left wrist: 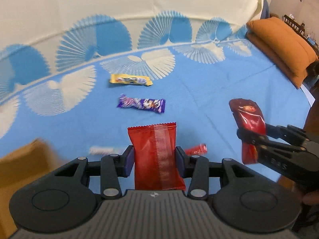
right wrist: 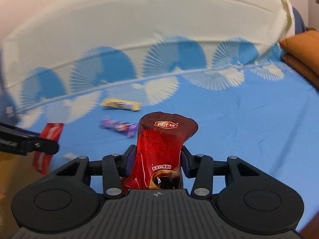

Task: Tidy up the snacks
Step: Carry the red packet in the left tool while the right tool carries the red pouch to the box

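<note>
Left gripper (left wrist: 153, 159) jaws pinch the red snack packet (left wrist: 154, 149) by its sides, lifted above the bed (left wrist: 219, 79); light, crinkly, soft. Yellow bar (left wrist: 130, 79) and purple bar (left wrist: 141, 103) lie beyond. Right gripper (right wrist: 156, 159) jaws clamp the glossy dark-red pouch (right wrist: 161, 143) mid-body; I judge it slippery.

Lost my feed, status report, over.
Left claw shut on matte red packet. Right claw shut on glossy dark-red pouch. Nothing in the way.

Two red packets (left wrist: 154, 155) (right wrist: 161, 151) held aloft; yellow (left wrist: 130, 79), seemingly purple bars (left wrist: 141, 103) lying flat.
</note>
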{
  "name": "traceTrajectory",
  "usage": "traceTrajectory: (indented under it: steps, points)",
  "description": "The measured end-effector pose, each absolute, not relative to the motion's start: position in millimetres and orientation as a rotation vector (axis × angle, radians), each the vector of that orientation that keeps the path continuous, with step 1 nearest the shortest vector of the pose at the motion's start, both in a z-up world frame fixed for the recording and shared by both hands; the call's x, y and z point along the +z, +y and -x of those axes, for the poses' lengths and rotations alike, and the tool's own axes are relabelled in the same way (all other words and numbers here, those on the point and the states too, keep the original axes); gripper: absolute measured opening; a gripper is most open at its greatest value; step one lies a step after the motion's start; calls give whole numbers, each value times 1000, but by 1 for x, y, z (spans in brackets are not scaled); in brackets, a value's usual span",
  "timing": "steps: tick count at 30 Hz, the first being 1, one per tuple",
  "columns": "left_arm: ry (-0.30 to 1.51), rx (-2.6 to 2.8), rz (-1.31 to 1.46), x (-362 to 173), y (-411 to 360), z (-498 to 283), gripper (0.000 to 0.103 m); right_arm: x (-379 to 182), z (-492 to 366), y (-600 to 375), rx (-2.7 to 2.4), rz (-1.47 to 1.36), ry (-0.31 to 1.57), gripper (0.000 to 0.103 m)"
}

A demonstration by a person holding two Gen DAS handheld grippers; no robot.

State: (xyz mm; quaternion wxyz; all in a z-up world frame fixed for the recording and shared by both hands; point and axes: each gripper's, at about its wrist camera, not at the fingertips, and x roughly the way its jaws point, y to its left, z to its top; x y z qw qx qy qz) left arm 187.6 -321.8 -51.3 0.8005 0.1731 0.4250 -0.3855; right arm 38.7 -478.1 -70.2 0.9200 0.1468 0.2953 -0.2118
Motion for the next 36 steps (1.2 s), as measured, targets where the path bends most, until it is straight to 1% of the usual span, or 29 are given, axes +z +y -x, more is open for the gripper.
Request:
traceTrajectory:
  steps: [5,9,15,18,24,36]
  points:
    - [896,-767,-310,-6,-238,-128,48,-36,11,-403,-284,-331,615,49]
    - [847,-663,-308,15,-172,-81,48,-17,36,-344,-165,-323,620,49]
    - [896,-523,-236,9,-84,-31,48,-6,56,-269,-12,-300,661,49]
    - [903,-478,-205,2,-54,-14,48,0,65,-242,21,-248,662,49]
    - [855,-467,-170,3,-20,11,48,10,85,-211,22,-188,648,49]
    - [808,-487,-111,9,-3,28,48,18,102,-193,8,-126,627,49]
